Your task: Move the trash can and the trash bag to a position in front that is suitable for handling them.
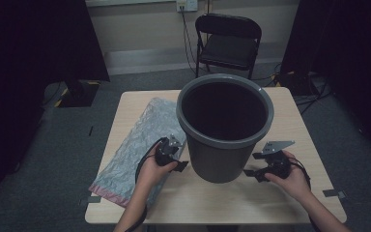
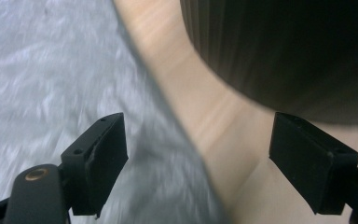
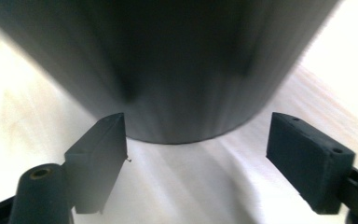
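- Liner bag [image 1: 134,145] lies flat on the table [image 1: 290,121], left of the bin [image 1: 224,126]; best picked up by one edge, layers separated first.
- Left gripper [image 1: 178,162] sits low between bag and bin, jaws apart, empty.
- Right gripper [image 1: 252,165] faces the bin's base, jaws also spread, nothing held.
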The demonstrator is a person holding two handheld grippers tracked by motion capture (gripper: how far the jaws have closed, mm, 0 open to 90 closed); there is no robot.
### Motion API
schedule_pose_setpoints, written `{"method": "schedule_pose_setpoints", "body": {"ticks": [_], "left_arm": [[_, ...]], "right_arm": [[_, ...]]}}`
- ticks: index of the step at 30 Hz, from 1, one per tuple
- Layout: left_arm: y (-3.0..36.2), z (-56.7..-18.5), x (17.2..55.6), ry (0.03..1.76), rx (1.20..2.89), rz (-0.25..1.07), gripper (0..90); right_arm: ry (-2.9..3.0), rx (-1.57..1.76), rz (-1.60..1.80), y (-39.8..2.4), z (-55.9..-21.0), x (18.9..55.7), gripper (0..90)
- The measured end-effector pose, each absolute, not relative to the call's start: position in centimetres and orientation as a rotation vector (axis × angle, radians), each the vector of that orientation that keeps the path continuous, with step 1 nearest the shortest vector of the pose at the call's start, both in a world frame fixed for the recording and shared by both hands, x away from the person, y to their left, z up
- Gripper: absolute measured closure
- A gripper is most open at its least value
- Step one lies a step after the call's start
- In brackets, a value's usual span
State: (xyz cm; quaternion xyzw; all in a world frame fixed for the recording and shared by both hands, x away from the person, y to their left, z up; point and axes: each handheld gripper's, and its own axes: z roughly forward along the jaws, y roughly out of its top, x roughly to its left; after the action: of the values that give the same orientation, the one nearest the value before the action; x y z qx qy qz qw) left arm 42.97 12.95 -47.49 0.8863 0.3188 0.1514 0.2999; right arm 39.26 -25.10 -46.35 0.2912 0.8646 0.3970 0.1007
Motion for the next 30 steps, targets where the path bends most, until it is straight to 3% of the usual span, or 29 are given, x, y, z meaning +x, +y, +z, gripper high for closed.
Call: {"method": "schedule_pose_setpoints", "body": {"ticks": [4, 6, 11, 30], "left_arm": [[14.9, -47.7, 41.6, 0.871, 2.392, 0.429, 18.6], [16.0, -47.6, 40.9, 0.902, 2.381, 0.439, 18.6], [18.0, -47.4, 39.6, 0.946, 2.326, 0.414, 18.6], [18.9, -48.3, 39.4, 1.019, 2.289, 0.420, 18.5]], "right_arm": [[2.544, 0.837, 1.171, -24.0, -46.4, 38.3, 18.8], [2.543, 0.853, 1.161, -23.5, -46.4, 38.5, 13.4], [2.547, 0.861, 1.149, -22.6, -46.6, 39.3, 14.1], [2.580, 0.827, 1.079, -18.2, -46.2, 42.5, 13.2]]}}
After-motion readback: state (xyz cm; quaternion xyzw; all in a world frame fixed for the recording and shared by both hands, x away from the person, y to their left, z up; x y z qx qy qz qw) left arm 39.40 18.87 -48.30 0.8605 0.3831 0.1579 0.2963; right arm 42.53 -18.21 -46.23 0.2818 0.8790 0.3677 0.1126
